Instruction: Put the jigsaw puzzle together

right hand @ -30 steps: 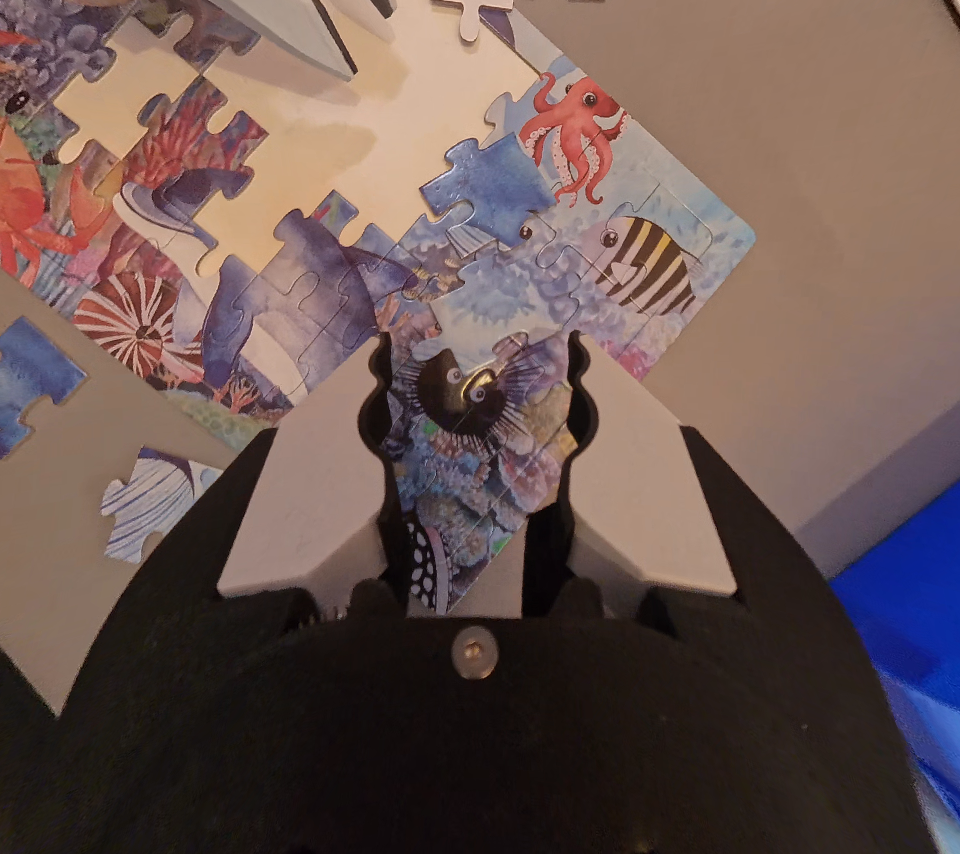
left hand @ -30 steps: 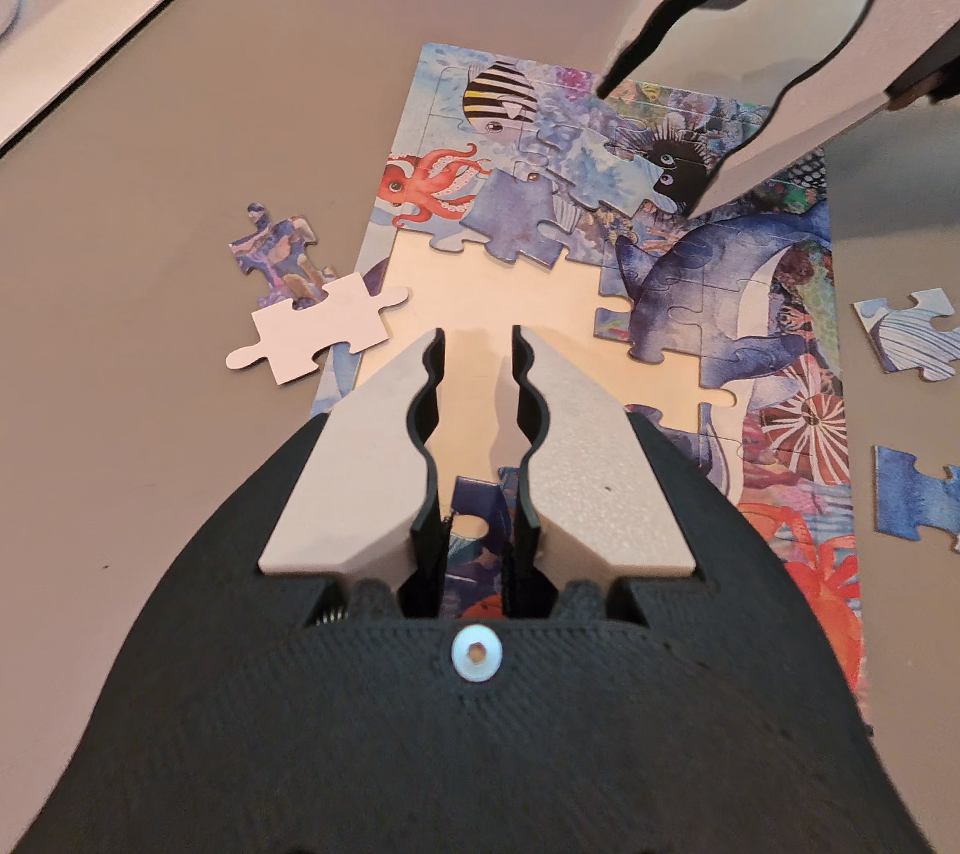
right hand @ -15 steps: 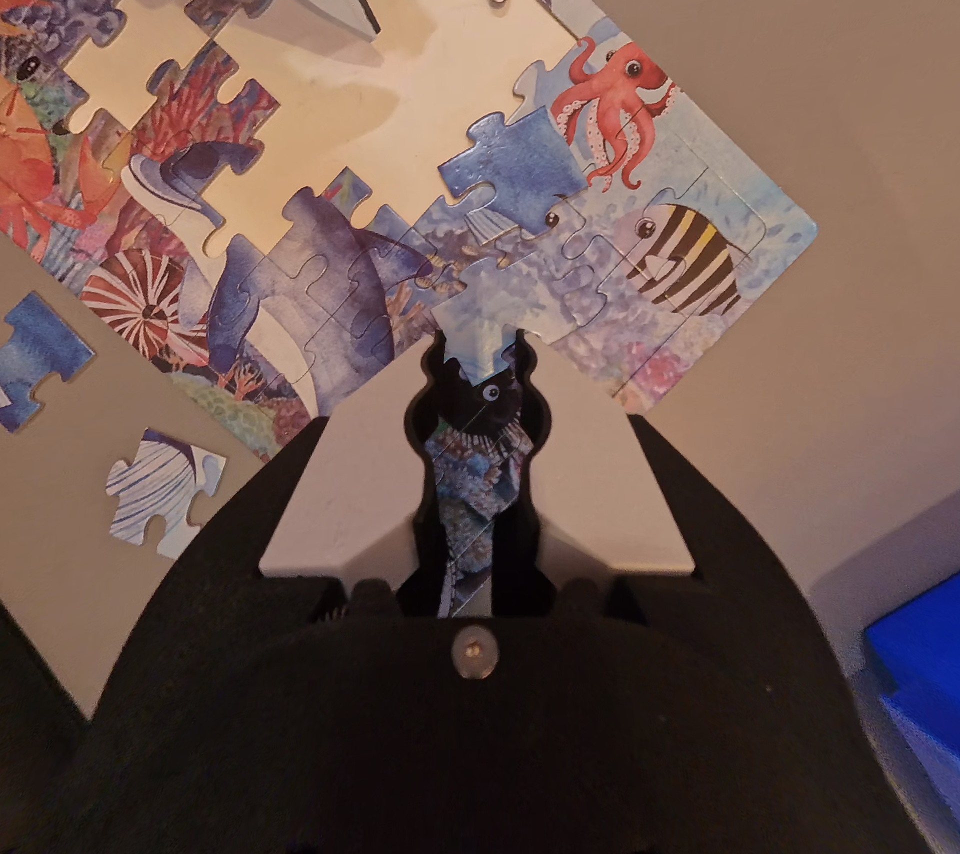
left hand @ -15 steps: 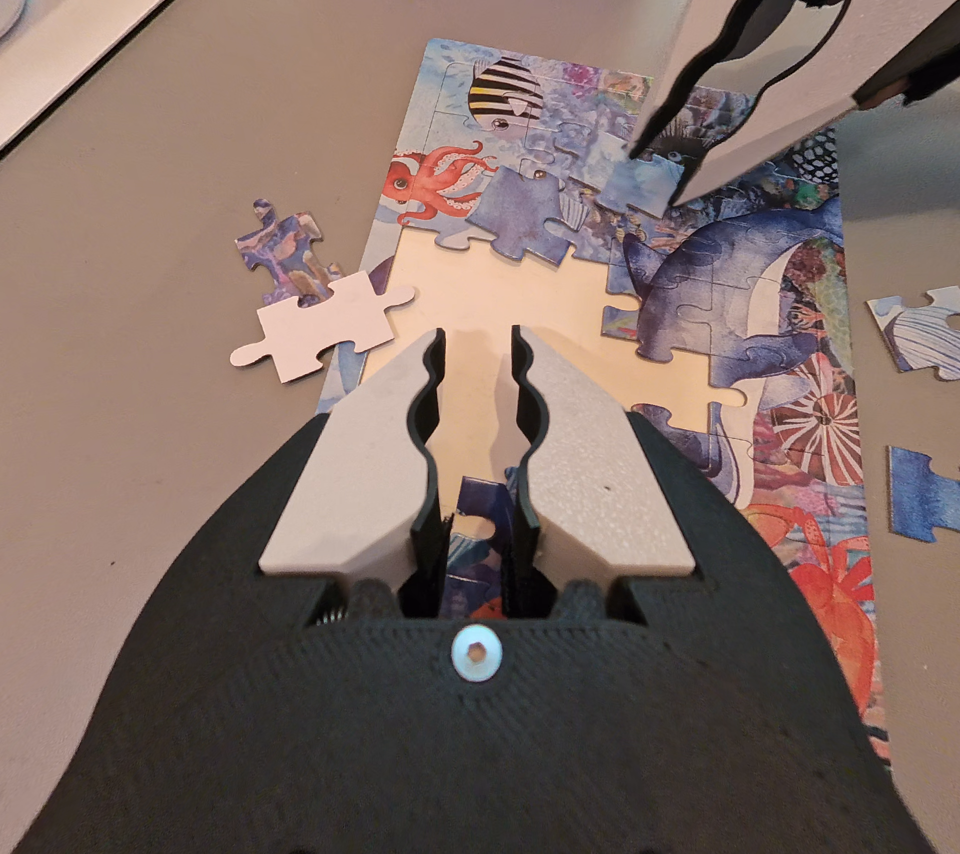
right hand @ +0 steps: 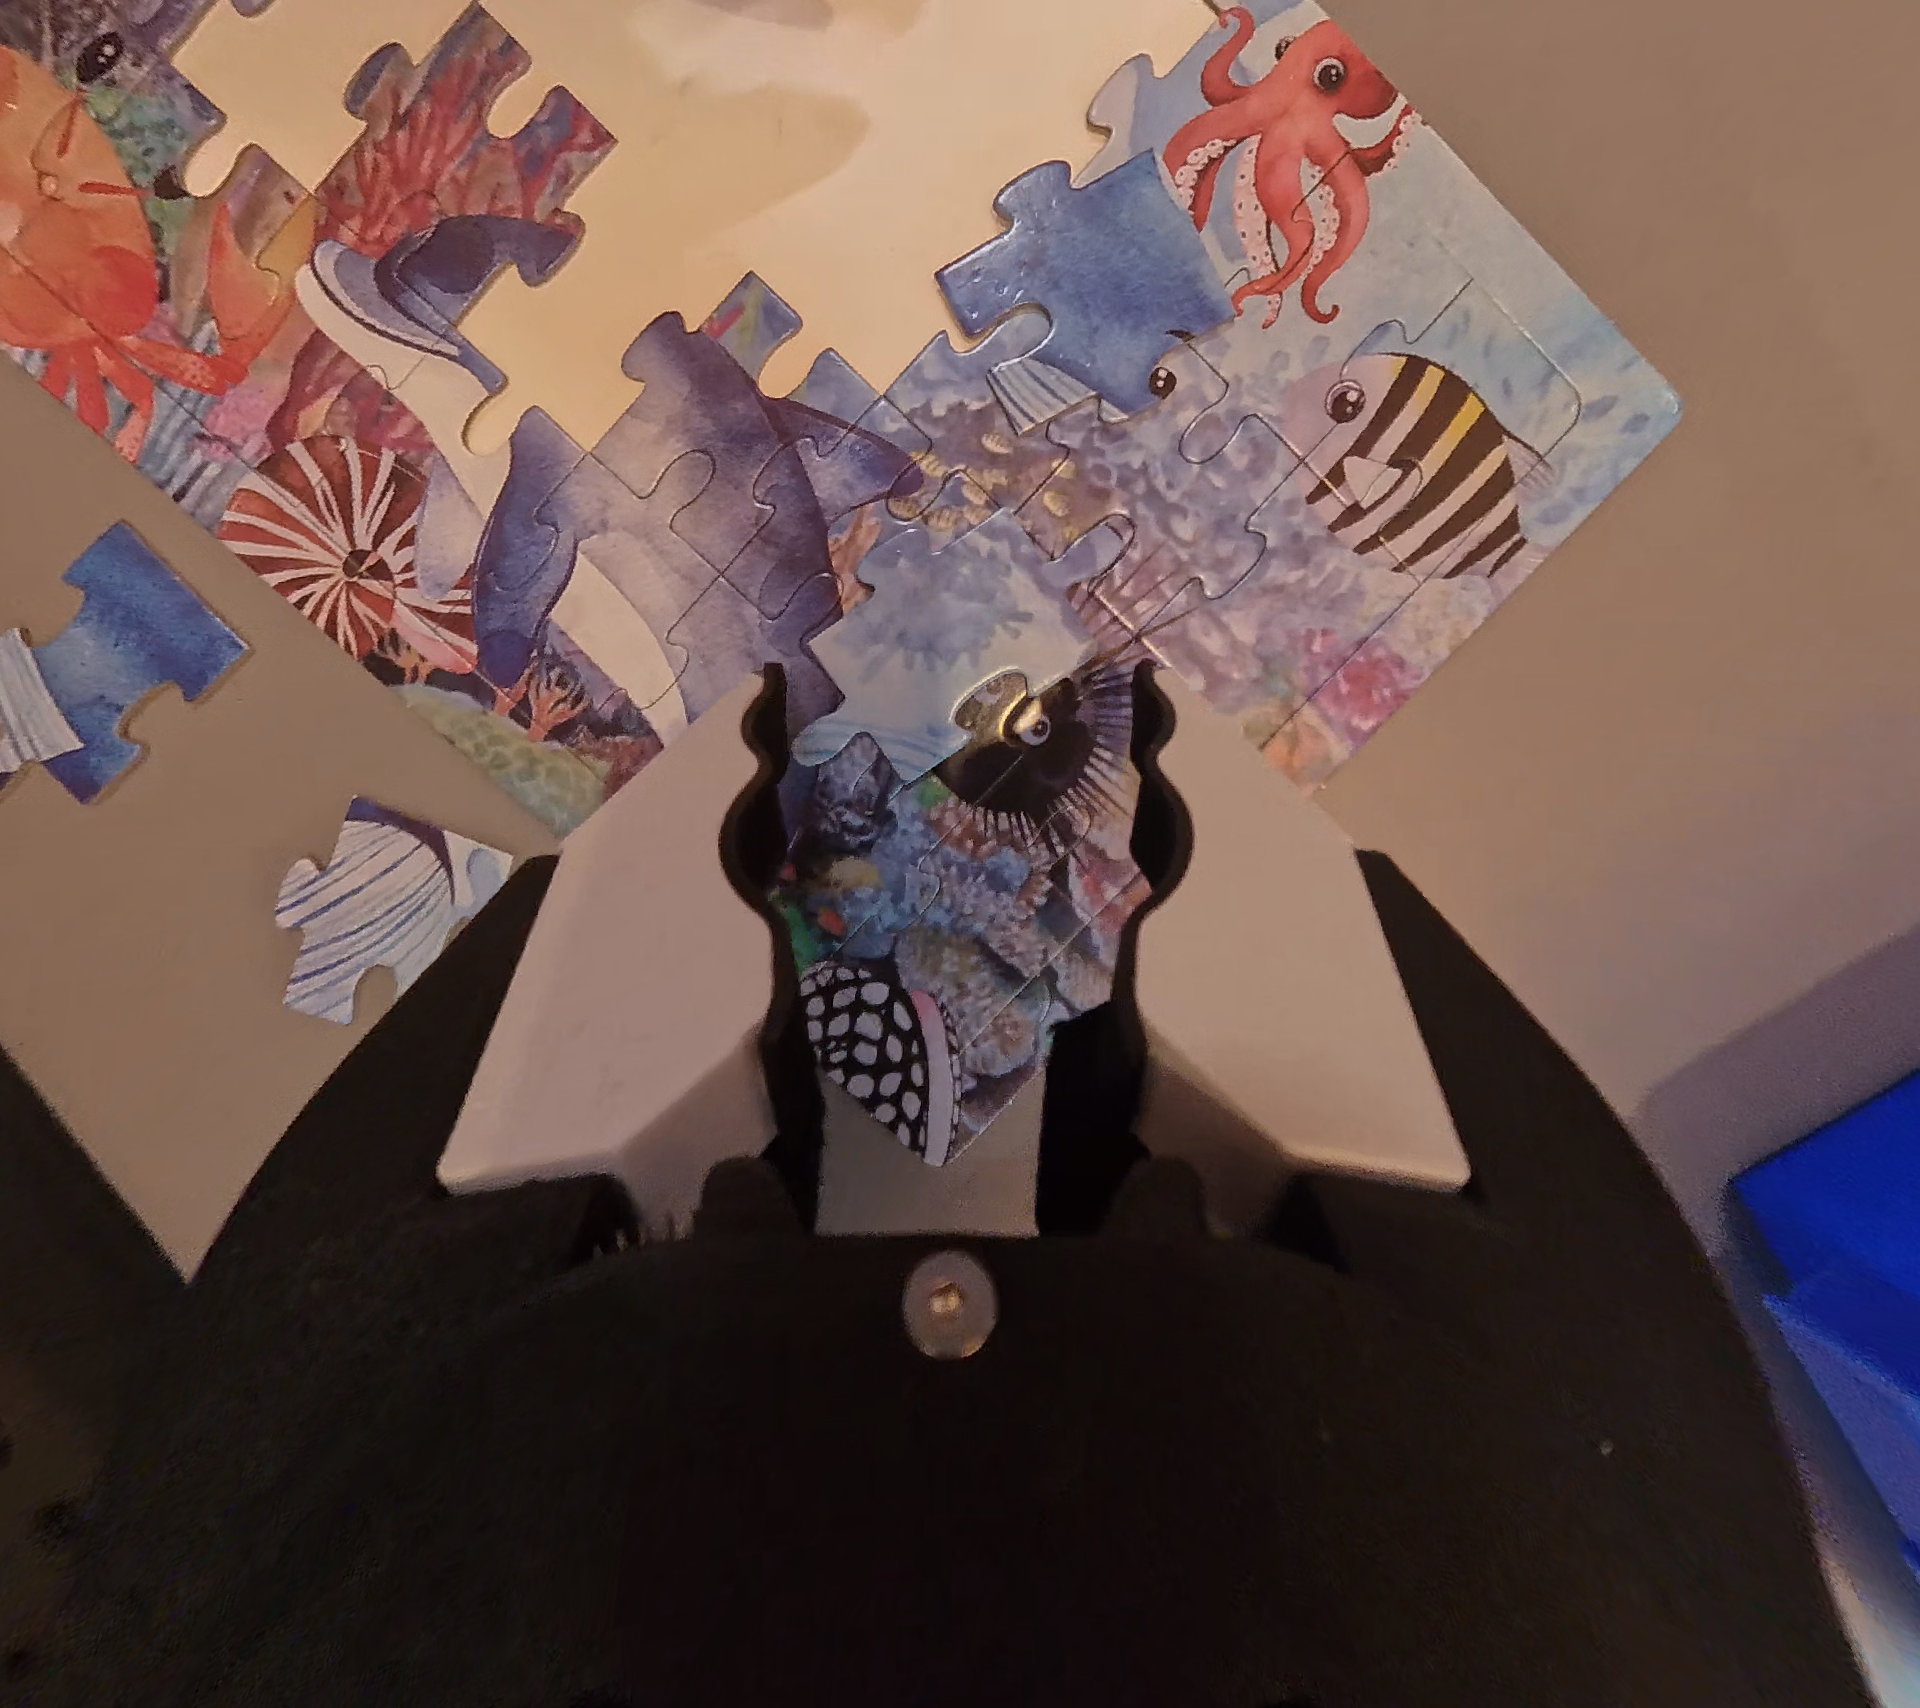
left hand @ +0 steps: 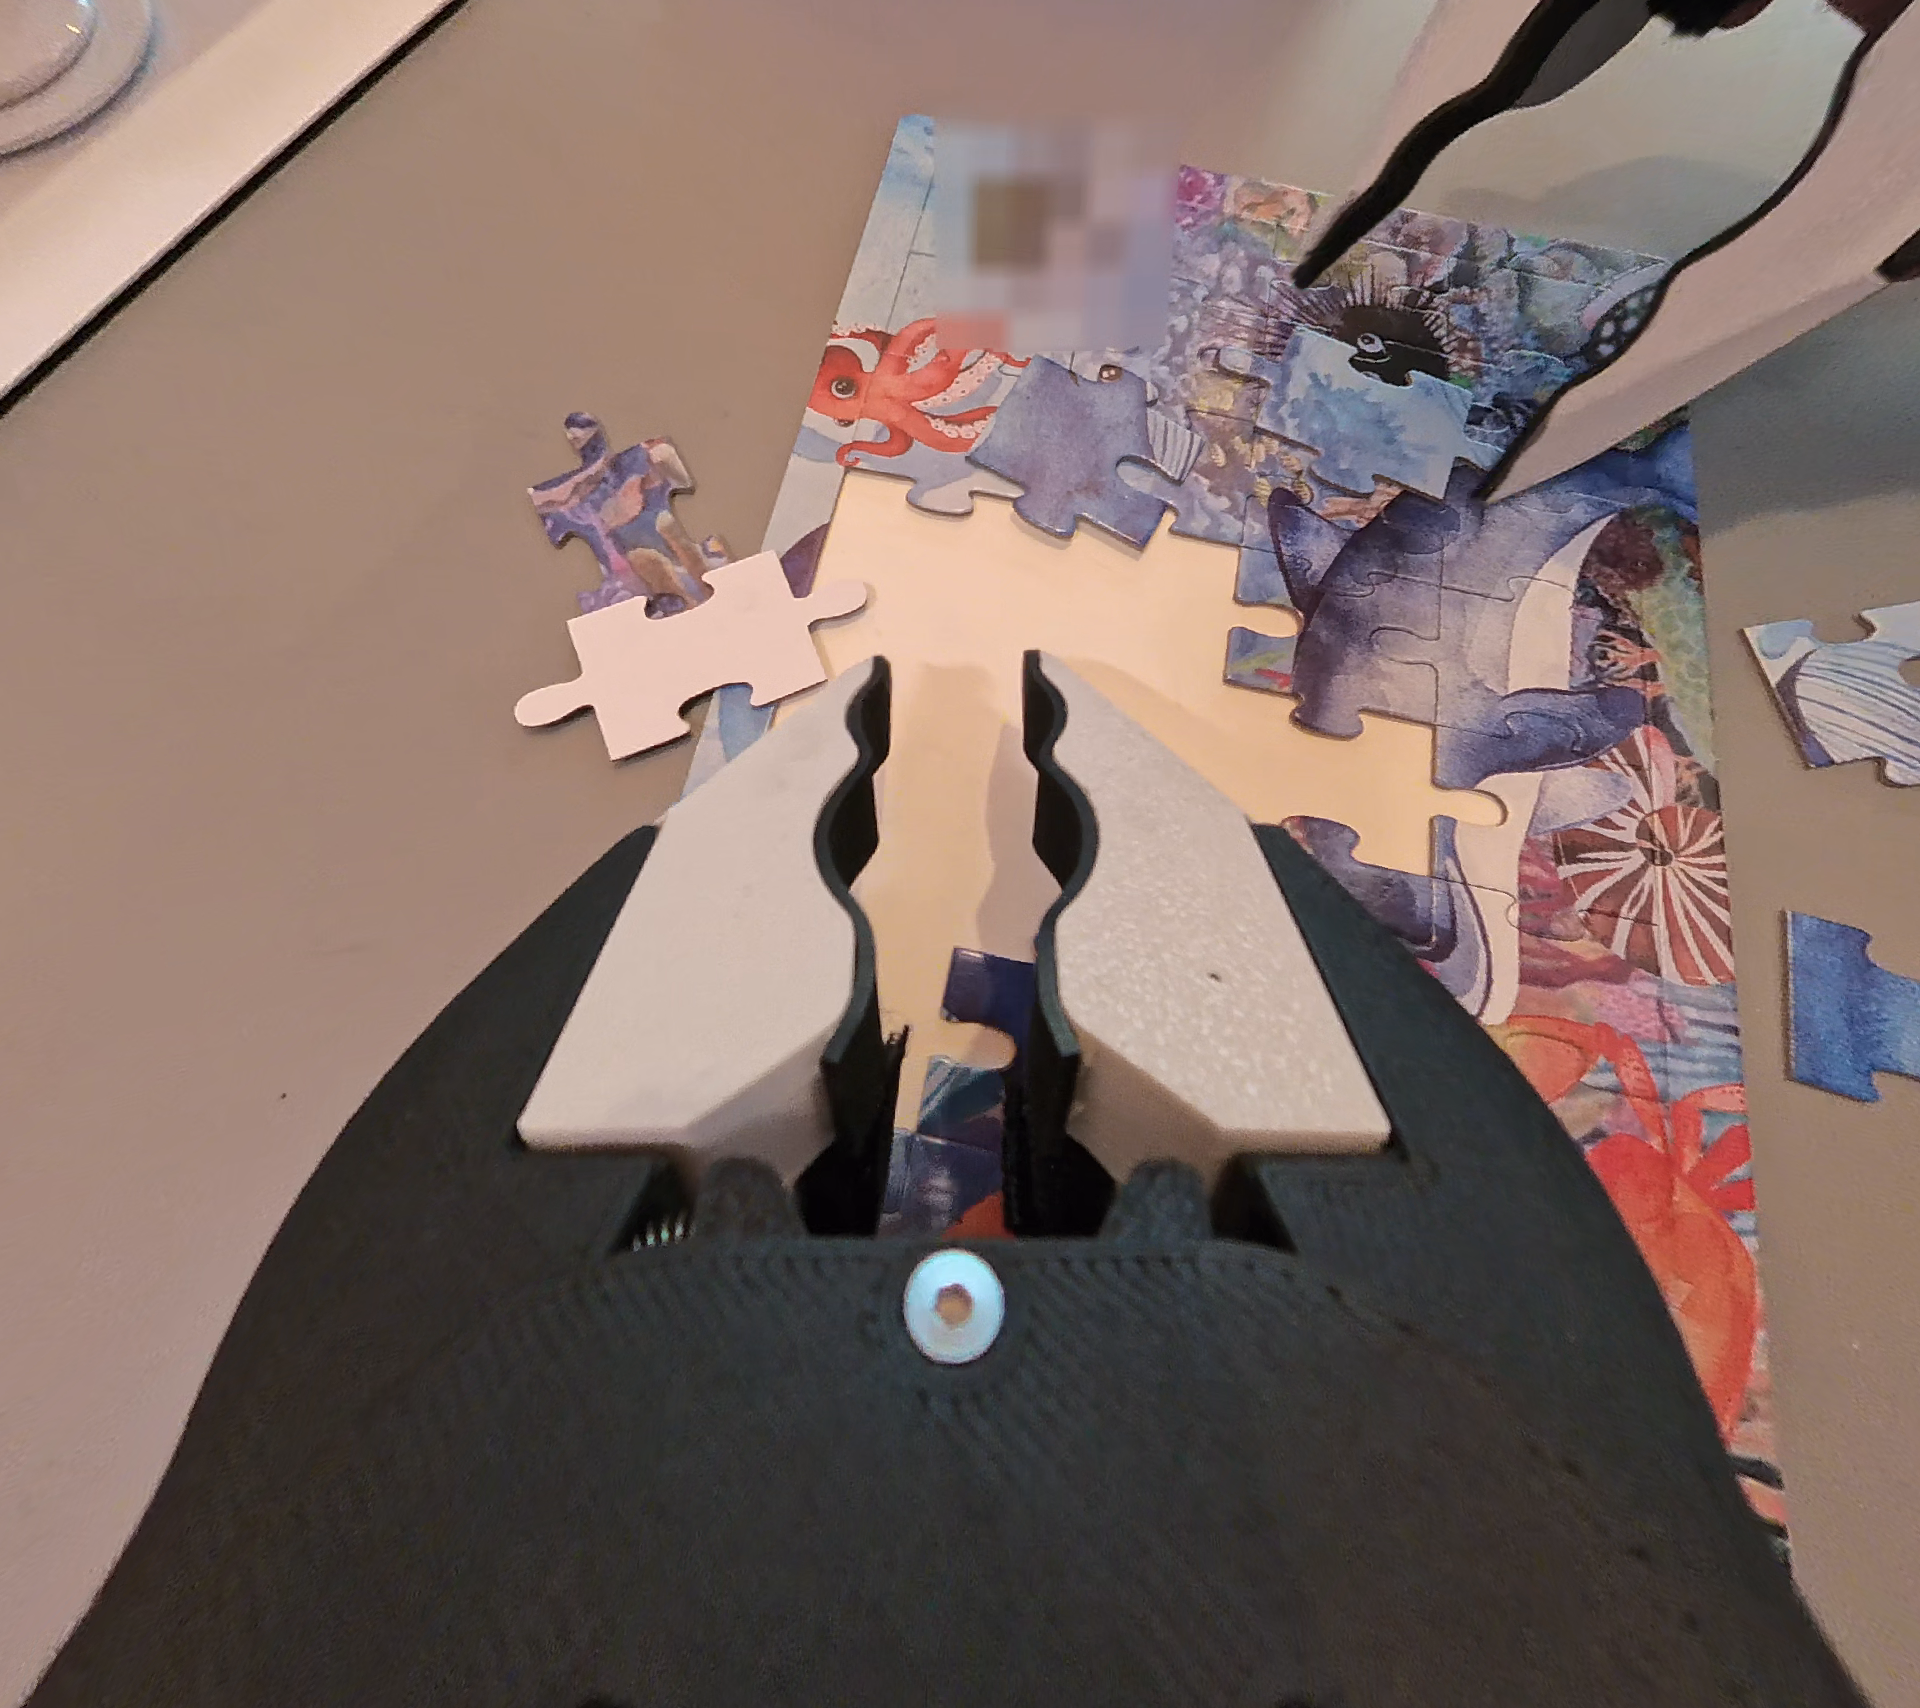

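1. Right now the light blue piece (left hand: 1361,422) lies crooked on top of the sea puzzle (left hand: 1455,650), not snapped in. One bad poke from the right gripper (left hand: 1392,380) could slide it off.
2. Both grippers hold nothing. The right one's fingers are wide apart. The left gripper (left hand: 956,671) hangs over the bare tray with a small gap.
3. Loose pieces (left hand: 691,671) lie beside the puzzle on the grey table (left hand: 416,411).

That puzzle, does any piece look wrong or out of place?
Yes. A pale blue piece lies loose and askew on top of finished pieces, partly covering the black spiky creature. One piece by the board's left edge lies blank side up, overlapping a purple piece.
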`<act>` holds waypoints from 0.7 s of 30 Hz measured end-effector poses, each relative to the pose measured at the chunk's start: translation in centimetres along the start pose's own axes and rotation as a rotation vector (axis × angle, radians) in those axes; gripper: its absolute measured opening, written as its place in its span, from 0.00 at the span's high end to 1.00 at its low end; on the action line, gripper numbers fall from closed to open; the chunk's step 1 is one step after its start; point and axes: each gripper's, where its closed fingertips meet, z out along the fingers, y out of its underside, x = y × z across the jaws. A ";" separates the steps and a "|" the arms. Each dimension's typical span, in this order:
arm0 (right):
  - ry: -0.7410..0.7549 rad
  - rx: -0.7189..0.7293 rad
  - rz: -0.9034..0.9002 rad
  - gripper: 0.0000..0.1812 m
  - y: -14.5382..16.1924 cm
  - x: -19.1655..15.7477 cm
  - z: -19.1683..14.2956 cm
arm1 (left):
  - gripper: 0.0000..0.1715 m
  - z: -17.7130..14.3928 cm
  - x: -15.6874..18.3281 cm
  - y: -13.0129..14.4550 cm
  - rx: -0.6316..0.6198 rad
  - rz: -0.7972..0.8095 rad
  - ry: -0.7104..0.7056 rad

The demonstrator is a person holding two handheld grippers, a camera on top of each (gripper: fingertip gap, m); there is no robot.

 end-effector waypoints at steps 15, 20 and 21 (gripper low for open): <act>-0.016 -0.021 -0.018 0.70 1.1 -0.5 -0.2 | 0.86 -0.2 -0.6 0.0 0.009 -0.012 -0.014; 0.036 -0.015 -0.081 0.70 1.3 -0.8 -0.7 | 0.86 -0.2 -0.5 0.0 0.008 -0.011 -0.015; 0.054 -0.013 -0.096 0.70 1.3 -0.9 -0.8 | 0.86 -0.1 -0.5 0.0 0.007 -0.010 -0.016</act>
